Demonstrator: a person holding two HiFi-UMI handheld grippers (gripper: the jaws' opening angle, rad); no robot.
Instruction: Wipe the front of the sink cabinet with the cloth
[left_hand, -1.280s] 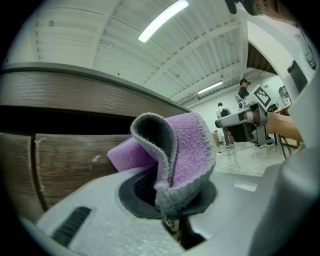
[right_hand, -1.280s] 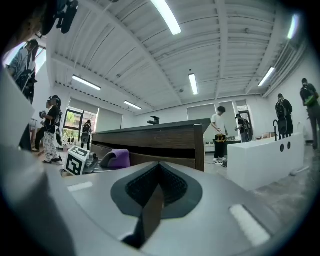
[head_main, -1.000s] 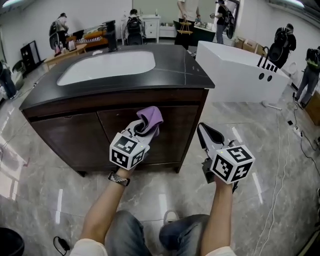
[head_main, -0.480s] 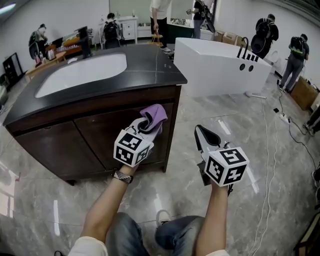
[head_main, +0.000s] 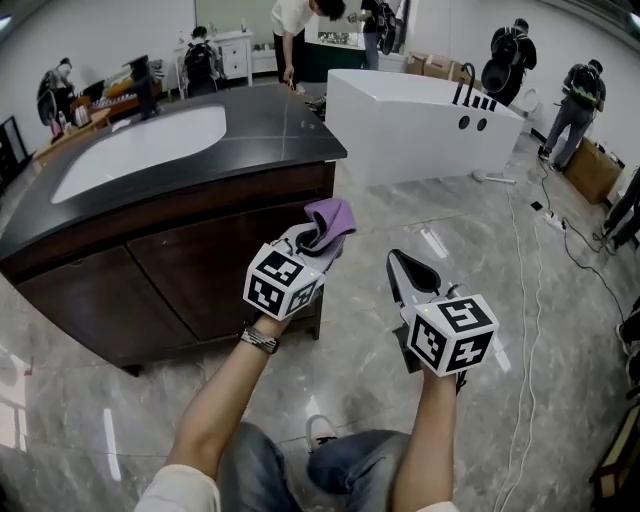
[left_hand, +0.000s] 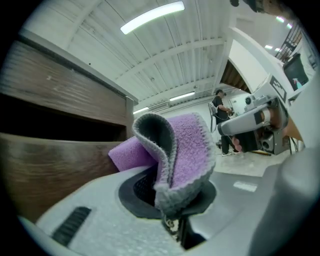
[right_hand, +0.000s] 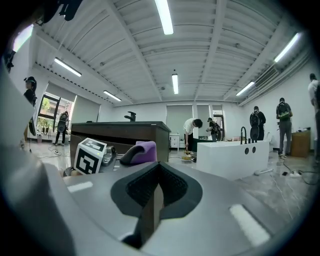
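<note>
Left tongs (head_main: 316, 240) clamped on the purple cloth (head_main: 333, 214), folded end sticking up past the tips. Cloth is at the right edge of the sink cabinet (head_main: 190, 275) front, near the top; contact with the wood unclear. Right tongs (head_main: 402, 268) pressed together, nothing between, right of the cabinet, over the floor (head_main: 470, 250).
</note>
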